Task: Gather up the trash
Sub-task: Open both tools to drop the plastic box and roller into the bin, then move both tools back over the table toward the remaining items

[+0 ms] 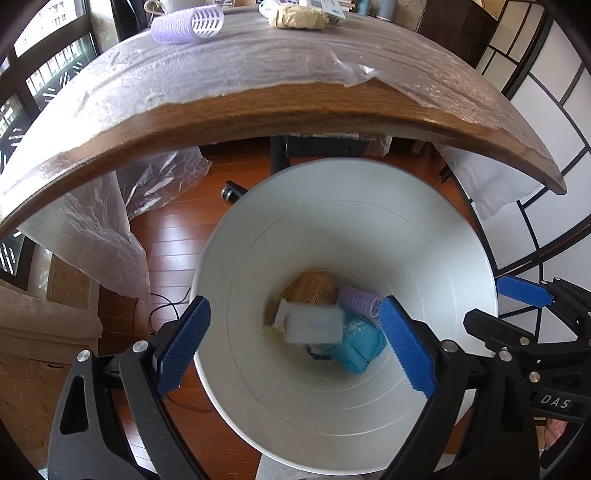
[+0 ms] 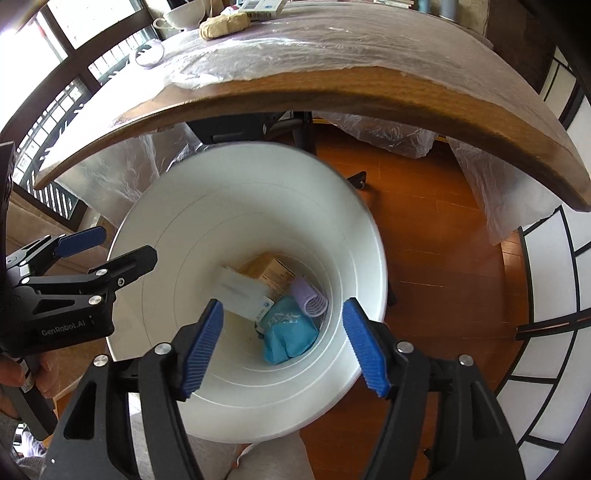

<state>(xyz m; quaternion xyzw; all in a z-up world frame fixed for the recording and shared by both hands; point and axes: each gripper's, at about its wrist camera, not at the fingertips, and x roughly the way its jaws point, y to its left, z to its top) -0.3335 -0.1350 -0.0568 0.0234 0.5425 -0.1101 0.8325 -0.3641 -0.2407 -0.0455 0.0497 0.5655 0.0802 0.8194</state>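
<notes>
Hovering side by side above a white round plastic bin (image 1: pixel 424 236), both grippers point steeply down into it. The left gripper (image 1: pixel 291 350) fills the lower half of the left wrist view with its blue ribbed pads spread wide and nothing between them; it is released. The right gripper (image 2: pixel 282 343) sits in the lower centre of the right wrist view, its pads parted as well and gripping nothing, so it too is released.

At the bottom of the bin lies the collected trash, gathered near the middle of each frame: a brown cardboard box (image 1: pixel 316 288) farthest up, a white flat rectangular packet (image 1: pixel 314 325) lying partly over it, a lilac cylindrical hair roller (image 1: pixel 360 301) just to the right of the box, and a crumpled turquoise plastic pouch (image 1: pixel 360 343) at the lower right, touching both packet and roller.

Across the upper part of both views arcs the brown wooden worktop (image 1: pixel 258 114), covered with a thin clear plastic sheet (image 1: pixel 240 66) that stops short of the near edge. On it, at the upper left of the left wrist view, rests a second lilac hair roller with a white plastic core (image 1: pixel 186 24), and to the right of it a beige lumpy wrapped bundle (image 1: pixel 297 18).

Beneath the worktop shows a reddish wooden floor (image 1: pixel 173 236).
</notes>
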